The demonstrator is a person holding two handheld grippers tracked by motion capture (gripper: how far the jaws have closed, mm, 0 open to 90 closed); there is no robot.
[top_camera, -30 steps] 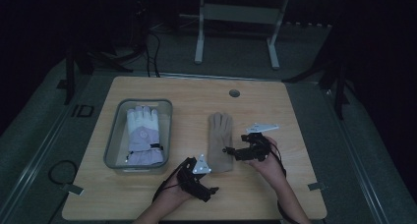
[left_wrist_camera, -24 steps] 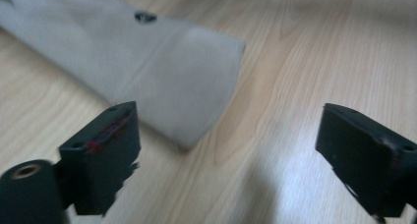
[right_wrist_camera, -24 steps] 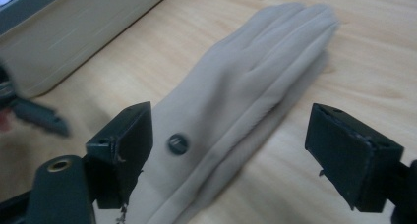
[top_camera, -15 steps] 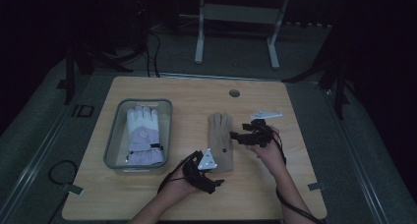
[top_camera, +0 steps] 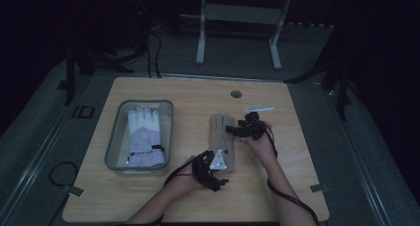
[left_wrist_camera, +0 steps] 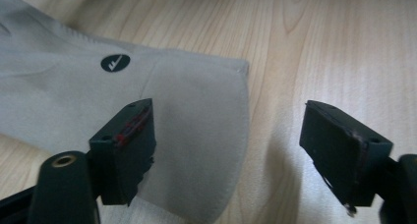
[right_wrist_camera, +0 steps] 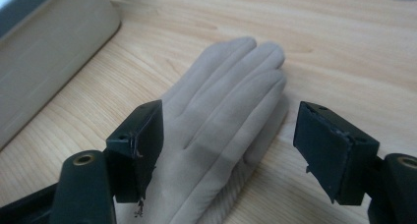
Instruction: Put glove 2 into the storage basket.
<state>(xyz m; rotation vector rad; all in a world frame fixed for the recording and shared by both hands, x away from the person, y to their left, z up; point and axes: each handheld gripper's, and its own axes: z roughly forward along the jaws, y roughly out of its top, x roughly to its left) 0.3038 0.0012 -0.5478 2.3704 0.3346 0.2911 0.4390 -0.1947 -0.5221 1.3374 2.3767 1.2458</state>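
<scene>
A tan suede glove (top_camera: 222, 142) lies flat on the wooden table (top_camera: 297, 186), fingers pointing away from the person, just beside a clear plastic bin (top_camera: 115, 151) that holds a white and lilac glove (top_camera: 143, 137).

The left gripper (top_camera: 218, 172) sits at the cuff end of the tan glove. In the left gripper view (left_wrist_camera: 223, 135) its two black jaws stand apart and have just been closing. The cuff corner lies under and between them: one jaw hangs over the suede, the other over bare wood past the cuff's edge. The pads press on nothing. A small round dark label with a white tick (left_wrist_camera: 115, 63) shows on the glove beyond the jaw that is over the fabric.

The right gripper (top_camera: 237, 129) is at the finger end of the same glove, held in the person's right hand (top_camera: 260, 144). In the right gripper view (right_wrist_camera: 226, 140) its jaws are also apart, after narrowing a little. The glove's fingers (right_wrist_camera: 236, 86) run forward between and beyond the jaws, with the palm part beneath the gap. One jaw is over the glove's edge nearest the bin, whose wall (right_wrist_camera: 49, 57) rises beyond it. The other jaw is above bare table beside the glove. Neither pad grips the suede.
</scene>
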